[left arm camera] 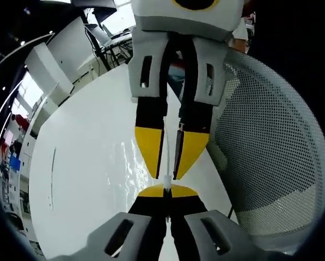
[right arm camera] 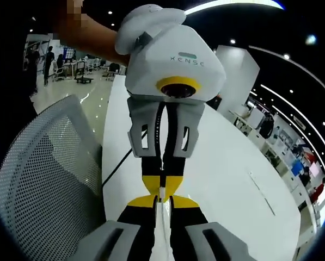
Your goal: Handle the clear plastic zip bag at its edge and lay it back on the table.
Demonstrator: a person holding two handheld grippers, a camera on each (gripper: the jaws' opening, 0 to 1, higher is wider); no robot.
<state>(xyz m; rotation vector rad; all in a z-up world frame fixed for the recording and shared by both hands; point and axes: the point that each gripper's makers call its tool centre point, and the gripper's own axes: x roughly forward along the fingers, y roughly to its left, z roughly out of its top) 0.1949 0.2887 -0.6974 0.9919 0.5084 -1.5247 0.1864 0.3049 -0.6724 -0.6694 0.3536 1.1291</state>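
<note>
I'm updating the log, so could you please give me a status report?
Left gripper and right gripper shut, fingers tip to tip. Clear zip bag pinched at its edge, over white table. Mesh chair alongside, nothing blocking.

The clear plastic zip bag (left arm camera: 130,163) is stretched taut above the white table, edge pinched at both ends

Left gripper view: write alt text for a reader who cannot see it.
Two grippers meet tip to tip over a white table, both pinching the edge of a clear plastic zip bag: the left gripper rises from the bottom, the right gripper reaches down from the top. A white mesh chair back stands at the right.
</note>
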